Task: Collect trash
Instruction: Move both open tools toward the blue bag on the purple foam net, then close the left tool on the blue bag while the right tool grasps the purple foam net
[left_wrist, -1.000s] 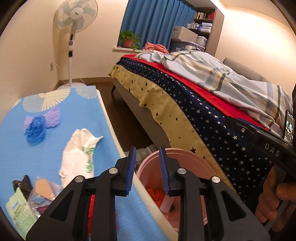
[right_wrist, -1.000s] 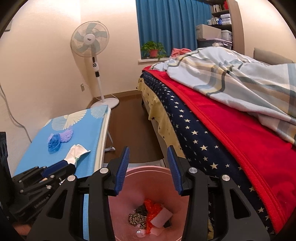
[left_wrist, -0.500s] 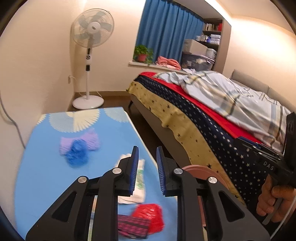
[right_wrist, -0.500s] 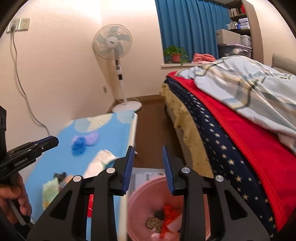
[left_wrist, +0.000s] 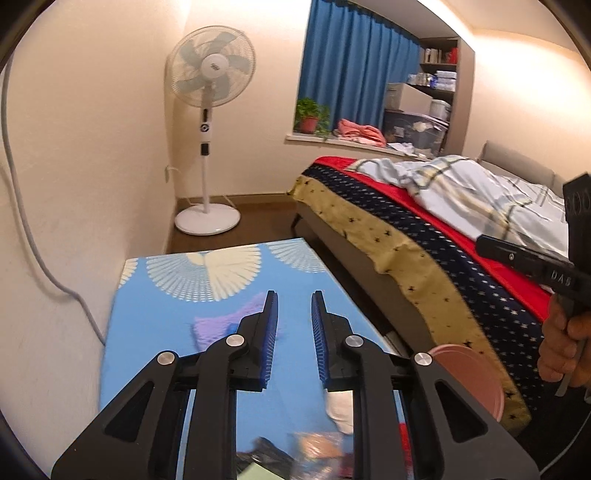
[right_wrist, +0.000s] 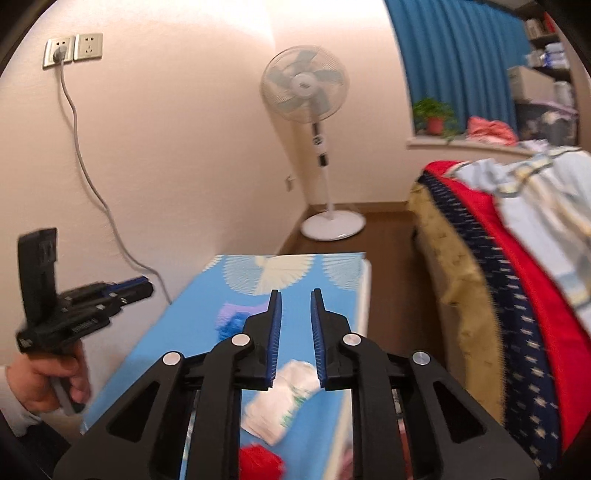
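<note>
Right hand-held gripper (right_wrist: 295, 317) closing empty above cluttered blue table (right_wrist: 332, 280)

- Two handheld grippers: left gripper (left_wrist: 293, 314), right gripper (right_wrist: 295, 312)
- One standing fan (left_wrist: 209, 122)
- One pink bin (left_wrist: 469, 373)
- One potted plant (left_wrist: 310, 118)
- One bed (left_wrist: 424, 236)
- One blue-topped table (left_wrist: 155, 332)
- Two wall sockets (right_wrist: 73, 48)
- One white wrapper (right_wrist: 284, 398)
- One red scrap (right_wrist: 258, 461)
</note>
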